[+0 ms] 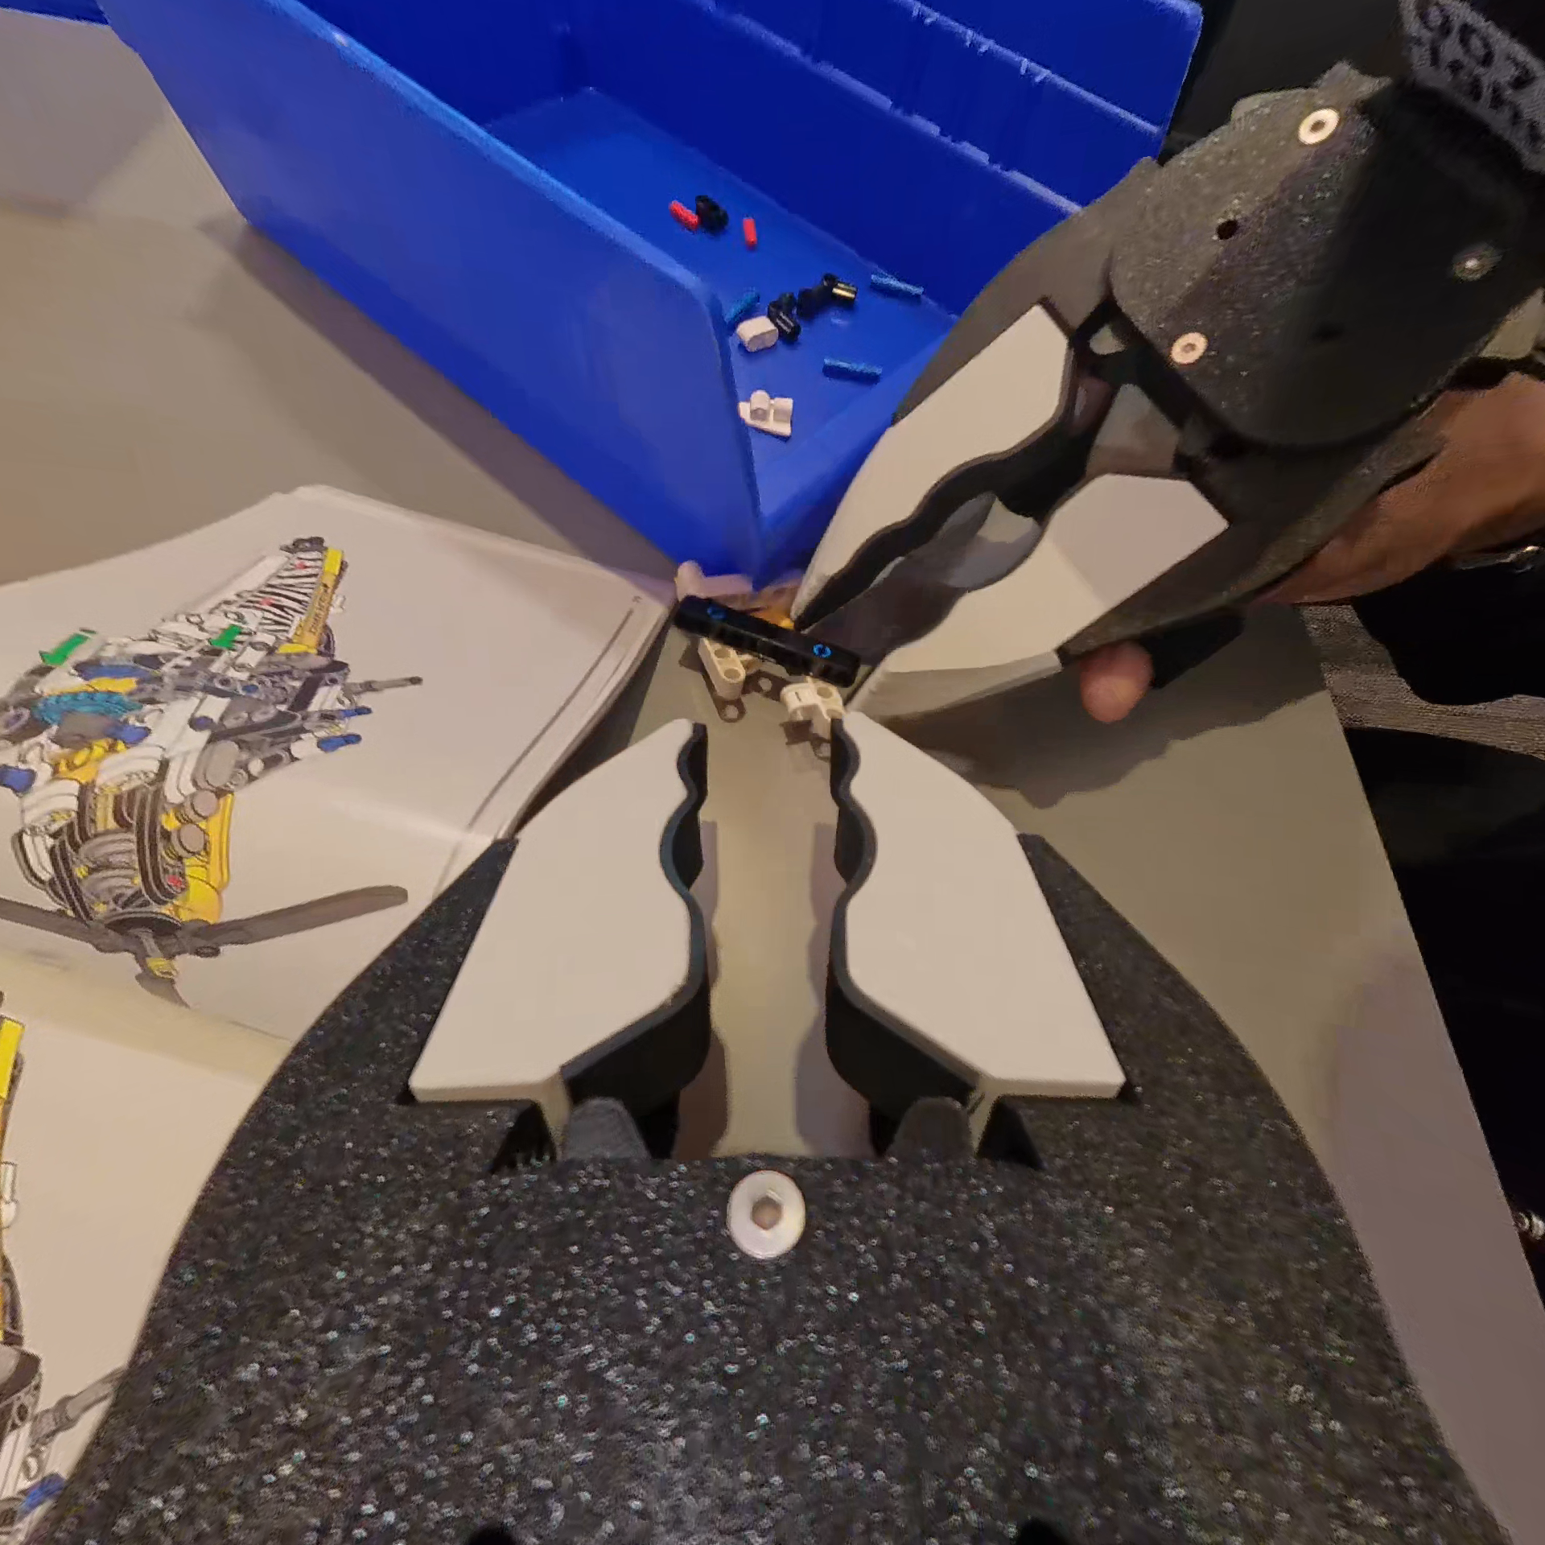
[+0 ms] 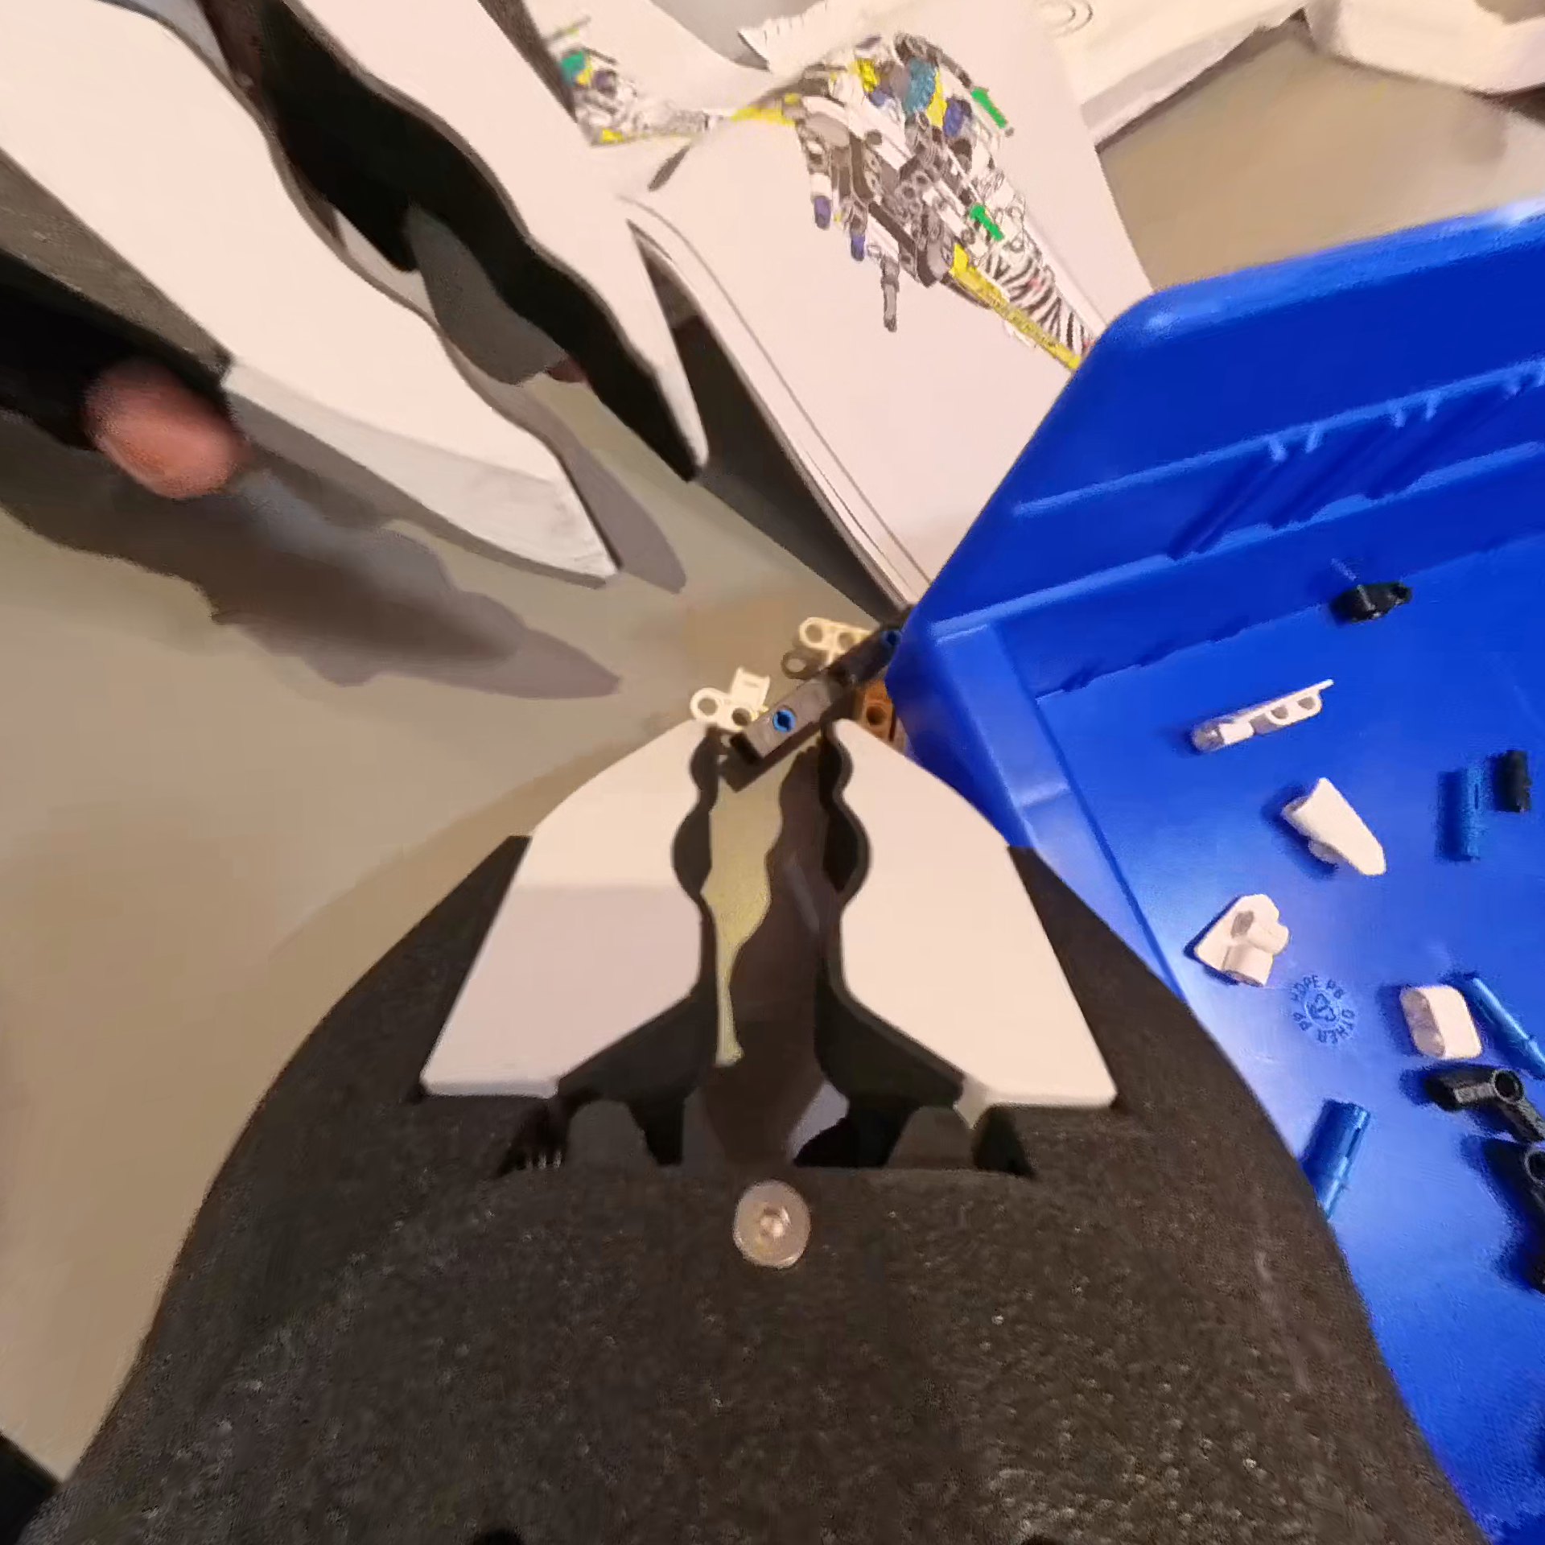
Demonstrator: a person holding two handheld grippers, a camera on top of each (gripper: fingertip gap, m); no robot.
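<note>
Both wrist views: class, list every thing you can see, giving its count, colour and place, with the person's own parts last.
Bin: one, blue, back of the table.
Small parts: many, red, black, blue and white, loose in the bin.
Booklet: one, white with a coloured drawing, open beside the bin.
Black beam: one, with blue pins, at the bin's corner.
White connectors: two, under the beam.
Table: grey.
Left gripper: open, short of the connectors.
Right gripper: open, at the beam.

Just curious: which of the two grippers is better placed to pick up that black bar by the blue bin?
Probably the right gripper: the black bar already lies between its open fingertips. The left gripper is open too, but stops short of it, nearer a white piece.
</note>
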